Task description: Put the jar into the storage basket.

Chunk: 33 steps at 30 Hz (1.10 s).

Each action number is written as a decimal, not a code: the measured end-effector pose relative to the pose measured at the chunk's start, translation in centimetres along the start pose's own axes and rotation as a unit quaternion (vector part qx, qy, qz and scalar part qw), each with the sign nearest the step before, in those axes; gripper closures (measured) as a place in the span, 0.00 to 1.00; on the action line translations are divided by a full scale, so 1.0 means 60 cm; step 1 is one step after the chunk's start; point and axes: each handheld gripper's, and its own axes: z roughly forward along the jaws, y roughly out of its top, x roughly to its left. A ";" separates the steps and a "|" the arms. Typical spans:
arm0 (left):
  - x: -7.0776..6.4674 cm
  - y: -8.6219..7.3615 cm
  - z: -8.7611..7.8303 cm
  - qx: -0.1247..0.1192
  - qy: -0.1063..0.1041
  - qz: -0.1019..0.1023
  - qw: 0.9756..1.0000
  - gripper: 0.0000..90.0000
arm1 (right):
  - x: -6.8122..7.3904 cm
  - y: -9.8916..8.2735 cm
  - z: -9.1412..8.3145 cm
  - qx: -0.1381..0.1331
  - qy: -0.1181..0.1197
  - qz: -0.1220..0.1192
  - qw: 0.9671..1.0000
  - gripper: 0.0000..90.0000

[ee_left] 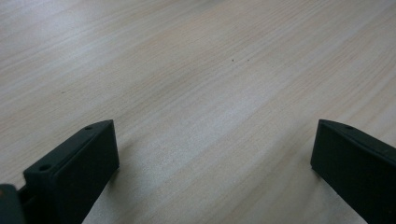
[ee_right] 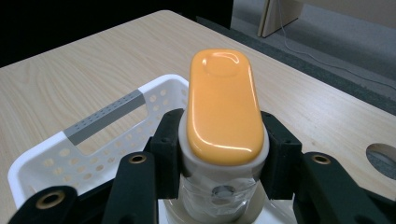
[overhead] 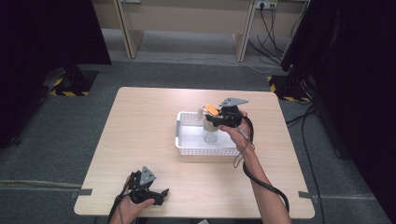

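The right gripper point(overhead: 215, 116) clamps a clear bottle point(overhead: 210, 135) with an orange lid point(ee_right: 223, 103) just under that lid, its two black jaws pinching the white collar from either side; the bottle hangs upright inside the white perforated basket point(overhead: 186, 140), toward its right half, and whether its base touches the basket floor cannot be told from the high view. The step in hand looks like moving the bottle into or out of the basket, though which of the two the pictures do not settle; to do it well the person should keep the grip level on the collar so the bottle stays plumb, travel straight up or down until the base is clear of the rim, and avoid dragging it against the basket wall, since the light basket would likely slide on the table point(overhead: 140, 121).

The right forearm reaches forward from the bottom edge; the wrist is raised and the gripper points roughly level, leftward across the basket. The left gripper point(overhead: 152, 192) rests low at the near left of the table, well apart from the basket; its jaws stand spread wide over bare wood, holding nothing.
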 end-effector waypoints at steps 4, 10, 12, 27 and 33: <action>0.000 0.000 0.000 0.000 0.000 0.000 1.000 0.00 | 0.000 -0.002 -0.002 0.003 -0.001 -0.003 1.000 0.60; 0.000 0.000 0.000 0.000 0.000 0.000 1.000 0.00 | 0.001 -0.004 -0.005 0.012 -0.003 -0.007 1.000 0.48; 0.000 0.000 0.000 0.000 0.000 0.000 1.000 0.00 | 0.000 -0.005 -0.004 0.019 0.005 0.010 1.000 0.38; 0.000 0.000 0.000 0.000 0.000 0.000 1.000 0.00 | 0.005 0.002 -0.020 0.020 0.001 0.047 0.999 0.04; 0.000 0.000 0.000 0.000 0.000 0.000 1.000 0.00 | 0.007 -0.002 -0.031 0.015 0.006 0.045 0.999 0.03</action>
